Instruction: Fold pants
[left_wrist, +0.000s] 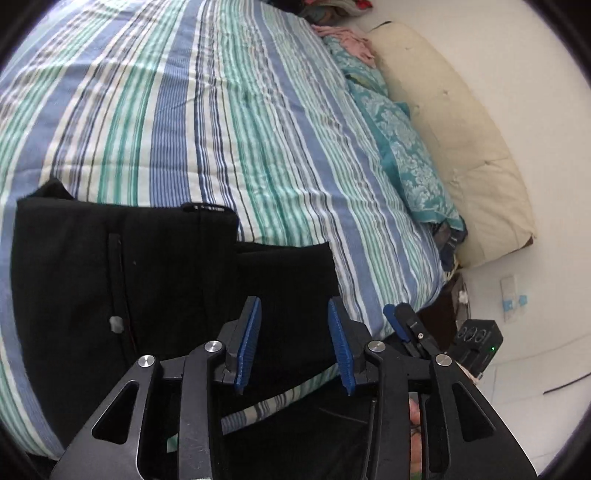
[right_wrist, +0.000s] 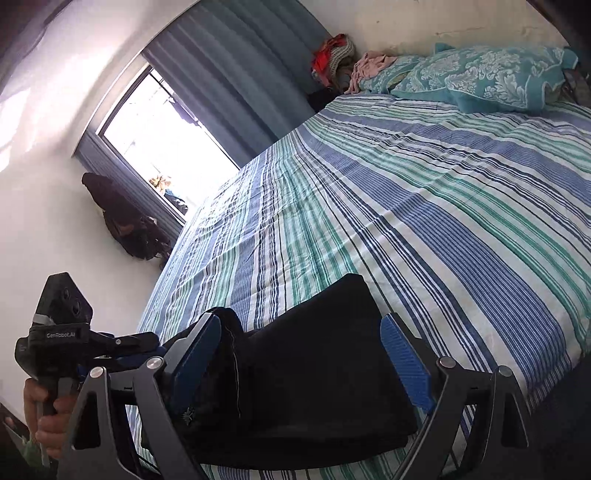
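Black pants (left_wrist: 122, 288) lie folded into a compact stack near the front edge of the striped bed (left_wrist: 229, 122). They also show in the right wrist view (right_wrist: 314, 369). My left gripper (left_wrist: 294, 314) is open just above the pants' right part, holding nothing. My right gripper (right_wrist: 299, 332) is open wide, its blue pads (right_wrist: 404, 354) on either side of the folded pants, not closed on them. The right gripper also shows in the left wrist view (left_wrist: 406, 325), and the left gripper in the right wrist view (right_wrist: 122, 341) at the left.
Teal patterned pillows (right_wrist: 491, 77) and a cream cushion (left_wrist: 454, 147) lie along the bed's head by the wall. A pile of clothes (right_wrist: 334, 55) sits in the far corner. A window (right_wrist: 166, 144) with blue curtains is beyond the bed. A dark bag (right_wrist: 125, 221) hangs on the wall.
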